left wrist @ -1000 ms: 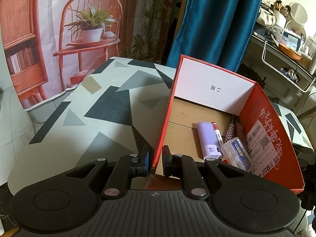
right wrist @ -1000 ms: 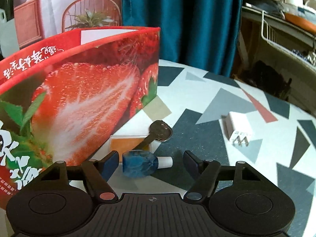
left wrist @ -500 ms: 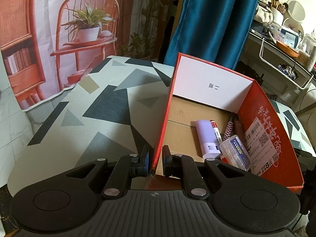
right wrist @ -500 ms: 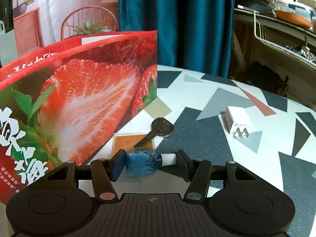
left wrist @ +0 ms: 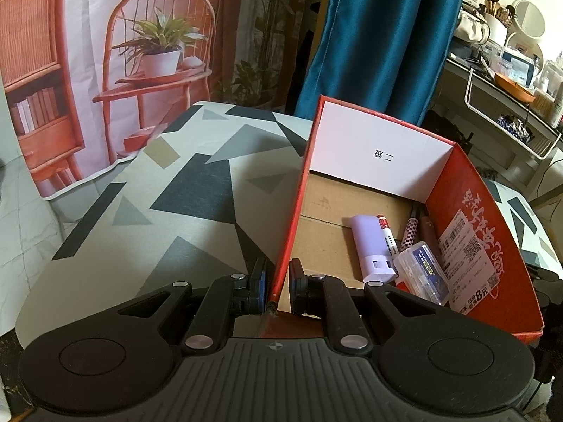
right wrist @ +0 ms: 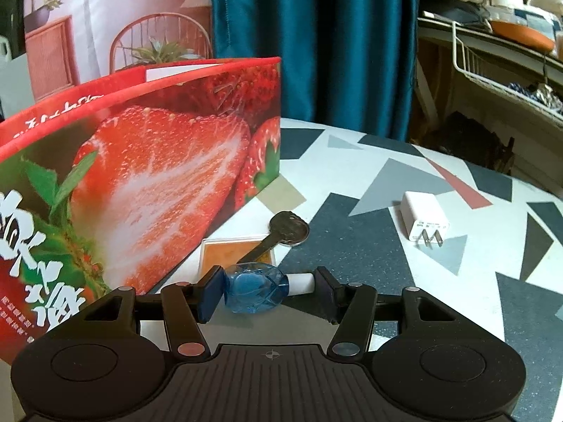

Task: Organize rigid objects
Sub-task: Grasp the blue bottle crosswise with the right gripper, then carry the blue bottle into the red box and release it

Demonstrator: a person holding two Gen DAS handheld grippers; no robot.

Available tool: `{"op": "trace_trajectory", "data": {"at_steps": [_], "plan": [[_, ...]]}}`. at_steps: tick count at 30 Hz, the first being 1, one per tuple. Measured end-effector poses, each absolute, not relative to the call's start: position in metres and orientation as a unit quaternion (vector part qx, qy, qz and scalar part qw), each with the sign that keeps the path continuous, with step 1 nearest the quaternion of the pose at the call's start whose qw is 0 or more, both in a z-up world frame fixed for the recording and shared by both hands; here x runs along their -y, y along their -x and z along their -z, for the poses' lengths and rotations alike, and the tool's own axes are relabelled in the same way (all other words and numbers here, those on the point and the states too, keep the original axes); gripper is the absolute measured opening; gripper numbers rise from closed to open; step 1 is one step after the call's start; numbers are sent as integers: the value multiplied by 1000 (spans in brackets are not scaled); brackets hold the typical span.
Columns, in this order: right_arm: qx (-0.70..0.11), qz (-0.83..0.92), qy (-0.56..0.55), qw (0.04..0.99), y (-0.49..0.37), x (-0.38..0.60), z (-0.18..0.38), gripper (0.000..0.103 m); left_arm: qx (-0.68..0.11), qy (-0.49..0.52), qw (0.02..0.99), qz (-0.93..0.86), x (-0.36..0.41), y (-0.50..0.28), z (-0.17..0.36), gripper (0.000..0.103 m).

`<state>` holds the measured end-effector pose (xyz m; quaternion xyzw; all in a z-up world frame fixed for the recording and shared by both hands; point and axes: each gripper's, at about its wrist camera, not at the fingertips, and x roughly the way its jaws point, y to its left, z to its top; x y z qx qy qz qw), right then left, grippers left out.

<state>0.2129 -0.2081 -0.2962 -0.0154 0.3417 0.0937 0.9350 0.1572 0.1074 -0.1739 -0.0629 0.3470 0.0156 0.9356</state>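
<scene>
Left gripper (left wrist: pixel 276 290) pinches the near wall of the red strawberry box (left wrist: pixel 482 232), where a lilac tube (left wrist: pixel 369 246), marker (left wrist: pixel 387 237) and clear case (left wrist: pixel 424 276) lie. Right gripper (right wrist: pixel 269 290), jaws just closing, clamps a small blue bottle (right wrist: pixel 255 292) end to end, seemingly touching the patterned table (right wrist: pixel 380 246). Key (right wrist: pixel 286 230), orange card (right wrist: pixel 228 255) and white charger (right wrist: pixel 424 219) lie nearby.

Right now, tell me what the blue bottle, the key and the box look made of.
Blue bottle: looks like clear tinted plastic or glass; faceted, see-through, glossy, with a white cap.
Key: metal, going by the dull grey sheen; it lies across an orange card.
Box: printed cardboard; glossy red print outside, bare brown corrugated board on the floor inside.
</scene>
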Motion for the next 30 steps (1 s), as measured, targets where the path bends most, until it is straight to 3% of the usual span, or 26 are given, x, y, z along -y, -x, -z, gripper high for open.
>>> {"op": "trace_trajectory", "data": {"at_steps": [9, 21, 30], "plan": [[-344, -92, 3, 935, -206, 210, 284, 52, -346, 68, 936, -17, -108, -156, 174, 13], [-231, -149, 17, 961, -220, 186, 190, 52, -344, 67, 937, -18, -108, -156, 174, 13], [-247, -191, 66, 948, -240, 148, 192, 53, -343, 70, 937, -16, -109, -156, 175, 13]]}}
